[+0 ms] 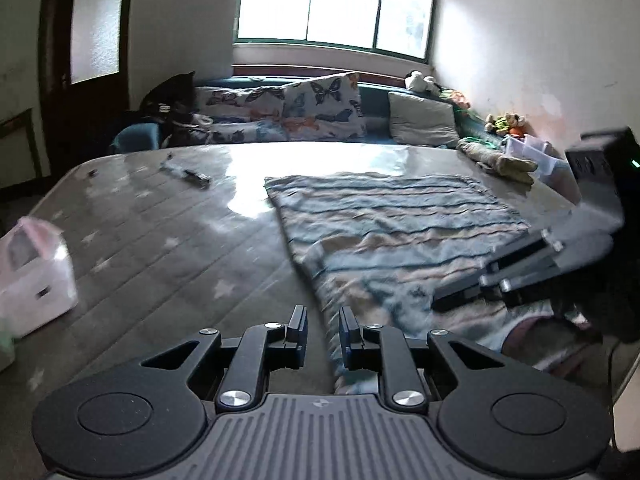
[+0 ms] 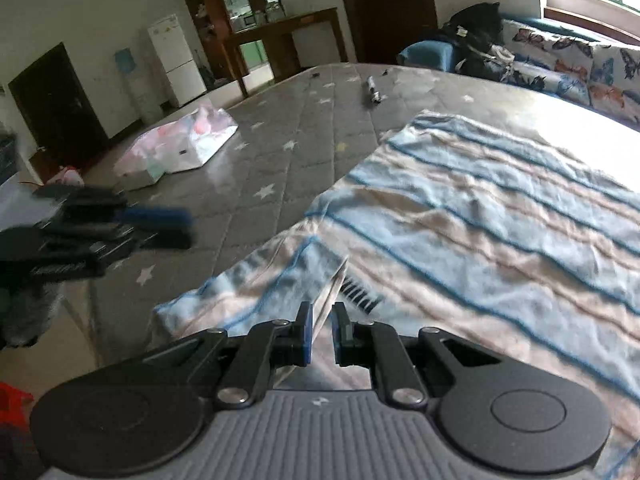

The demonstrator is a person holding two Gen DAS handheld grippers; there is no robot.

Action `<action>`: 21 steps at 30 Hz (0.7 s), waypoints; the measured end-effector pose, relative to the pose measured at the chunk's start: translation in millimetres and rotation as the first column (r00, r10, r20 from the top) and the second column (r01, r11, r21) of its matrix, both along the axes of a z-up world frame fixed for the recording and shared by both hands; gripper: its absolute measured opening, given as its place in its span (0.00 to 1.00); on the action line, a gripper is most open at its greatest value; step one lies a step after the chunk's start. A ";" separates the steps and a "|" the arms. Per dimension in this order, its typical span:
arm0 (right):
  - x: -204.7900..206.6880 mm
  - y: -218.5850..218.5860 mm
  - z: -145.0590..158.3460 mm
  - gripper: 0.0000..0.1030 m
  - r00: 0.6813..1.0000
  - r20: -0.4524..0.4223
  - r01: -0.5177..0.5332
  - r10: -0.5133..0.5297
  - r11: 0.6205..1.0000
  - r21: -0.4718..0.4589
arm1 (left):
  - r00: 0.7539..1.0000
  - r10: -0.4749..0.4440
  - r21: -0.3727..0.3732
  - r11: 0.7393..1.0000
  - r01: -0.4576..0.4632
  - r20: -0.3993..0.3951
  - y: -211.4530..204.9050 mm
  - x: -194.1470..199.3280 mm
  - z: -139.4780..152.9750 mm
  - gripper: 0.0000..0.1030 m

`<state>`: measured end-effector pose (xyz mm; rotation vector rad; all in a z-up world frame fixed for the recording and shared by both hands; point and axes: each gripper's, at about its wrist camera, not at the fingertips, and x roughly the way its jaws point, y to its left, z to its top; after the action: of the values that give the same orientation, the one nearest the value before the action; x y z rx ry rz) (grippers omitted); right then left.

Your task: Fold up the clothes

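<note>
- My left gripper (image 1: 323, 322) is released at the striped garment (image 1: 392, 232)'s near-left edge on the mattress (image 1: 160, 240).
- My right gripper (image 2: 320, 320) straddles a raised fold; jaws parted, contact blurred.
- The garment's near hem is cut off.

Blue, beige and pale-blue stripes cover the cloth (image 2: 480, 216); the grey mattress (image 1: 168, 248) bears pale stars; far pillows (image 1: 320, 106) show butterflies; fingers (image 2: 306, 330) carry blue pads.
</note>
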<state>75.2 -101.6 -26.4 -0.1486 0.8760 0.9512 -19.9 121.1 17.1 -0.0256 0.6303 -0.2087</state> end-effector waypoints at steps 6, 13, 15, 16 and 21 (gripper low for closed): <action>-13.9 -9.2 -6.6 0.10 0.998 -0.060 -0.018 0.019 1.000 0.023 | 0.995 -0.102 0.005 0.995 0.102 -0.009 -24.8 8.2 -3.9 0.19; -24.2 -0.5 -8.1 0.01 0.999 -0.025 -0.039 0.039 0.999 0.027 | 0.986 -0.155 0.024 0.987 0.156 -0.060 -40.4 -0.1 -18.3 0.19; -28.1 -3.8 0.8 0.00 0.999 0.012 -0.037 0.036 0.998 0.041 | 0.984 -0.167 0.031 0.985 0.169 -0.063 -42.5 -2.0 -20.2 0.19; -29.2 -5.6 4.4 0.00 0.999 0.025 -0.032 0.031 0.998 0.047 | 0.983 -0.173 0.035 0.984 0.176 -0.065 -43.5 -3.0 -21.1 0.19; -26.2 -12.1 13.1 0.01 0.999 0.041 0.013 -0.015 0.999 0.049 | 0.976 -0.200 0.059 0.977 0.205 -0.083 -50.8 -5.5 -27.8 0.22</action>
<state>49.0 -113.7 -13.3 -0.1204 0.8139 0.9527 -25.5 70.3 -10.7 0.0963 0.7162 -0.3855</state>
